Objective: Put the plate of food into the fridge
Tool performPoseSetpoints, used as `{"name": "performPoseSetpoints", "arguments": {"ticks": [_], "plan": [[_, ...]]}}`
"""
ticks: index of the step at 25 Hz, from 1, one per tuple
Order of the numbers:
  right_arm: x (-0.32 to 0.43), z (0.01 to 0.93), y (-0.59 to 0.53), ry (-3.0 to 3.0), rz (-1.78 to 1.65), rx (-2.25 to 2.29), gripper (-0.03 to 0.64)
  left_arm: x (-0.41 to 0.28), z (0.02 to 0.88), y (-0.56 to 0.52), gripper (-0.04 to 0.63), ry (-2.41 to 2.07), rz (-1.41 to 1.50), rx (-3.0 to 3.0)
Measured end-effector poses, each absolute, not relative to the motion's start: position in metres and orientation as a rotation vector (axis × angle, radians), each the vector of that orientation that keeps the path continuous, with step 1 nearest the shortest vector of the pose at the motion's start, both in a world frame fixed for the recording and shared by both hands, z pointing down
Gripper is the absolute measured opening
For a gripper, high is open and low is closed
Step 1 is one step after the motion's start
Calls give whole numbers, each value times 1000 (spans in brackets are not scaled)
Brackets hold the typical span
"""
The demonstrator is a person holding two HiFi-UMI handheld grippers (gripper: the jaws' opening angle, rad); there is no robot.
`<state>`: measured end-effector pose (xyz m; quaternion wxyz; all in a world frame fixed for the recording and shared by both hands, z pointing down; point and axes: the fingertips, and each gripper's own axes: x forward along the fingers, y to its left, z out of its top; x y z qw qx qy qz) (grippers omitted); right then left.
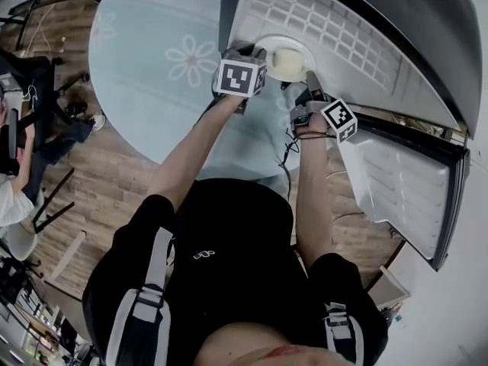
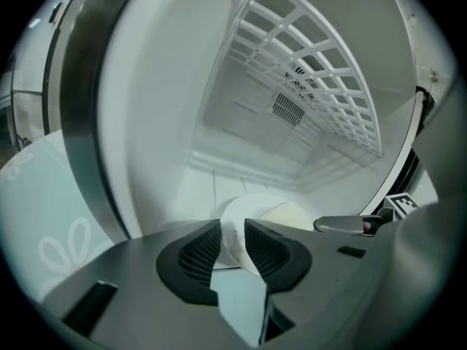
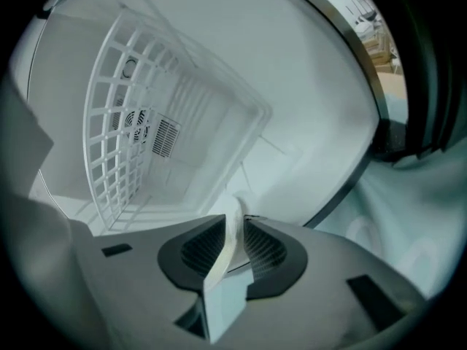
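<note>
Plate (image 1: pixel 284 41) of food is judged to be set low inside the fridge (image 2: pixel 146 122), on its smooth white floor beside the grid shelf (image 2: pixel 321 86). The thin, round rim is clamped by the right gripper (image 3: pixel 233 246), while the left gripper (image 2: pixel 232 243) is held wide, ribbed pads clear. Release, withdrawal and closing of the door (image 1: pixel 404 181) are called for next. A pale block of food (image 1: pixel 288 62) is carried.

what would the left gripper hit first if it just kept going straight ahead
The plate: its rim sits between the left gripper's open jaws, with the pale food just behind. The fridge's back wall looks much farther off, though depth is hard to judge.
</note>
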<state>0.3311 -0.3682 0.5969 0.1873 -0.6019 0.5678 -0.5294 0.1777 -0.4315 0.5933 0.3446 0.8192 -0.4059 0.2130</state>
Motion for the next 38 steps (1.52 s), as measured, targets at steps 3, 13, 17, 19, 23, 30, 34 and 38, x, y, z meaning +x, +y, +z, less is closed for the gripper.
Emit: {"name": "performPoseSetpoints", "arguments": {"ticks": [3, 13, 17, 19, 23, 30, 34, 38], "plan": [[344, 586, -362, 1594, -1452, -1745, 101, 178, 583, -428, 117, -1086, 532, 2149], [314, 513, -349, 1908, -1159, -1857, 6, 152, 509, -397, 63, -1123, 295, 2270], [293, 478, -344, 2045, -1026, -1832, 3, 145, 463, -379, 28, -1130, 174, 2375], [279, 455, -341, 2098, -953, -1782, 3, 139, 440, -368, 16, -1127, 109, 2413], [240, 411, -332, 2297, -734, -1629, 2, 123, 402, -351, 9, -1166, 35, 2496], [190, 368, -307, 2586, -457, -1518, 0, 113, 361, -328, -5, -1213, 22, 2635], [188, 361, -295, 2679, -289, -1605, 0, 122, 348, -313, -5, -1223, 19, 2724], [194, 360, -289, 2681, -233, -1675, 0, 140, 341, -298, -2, -1191, 43, 2837]]}}
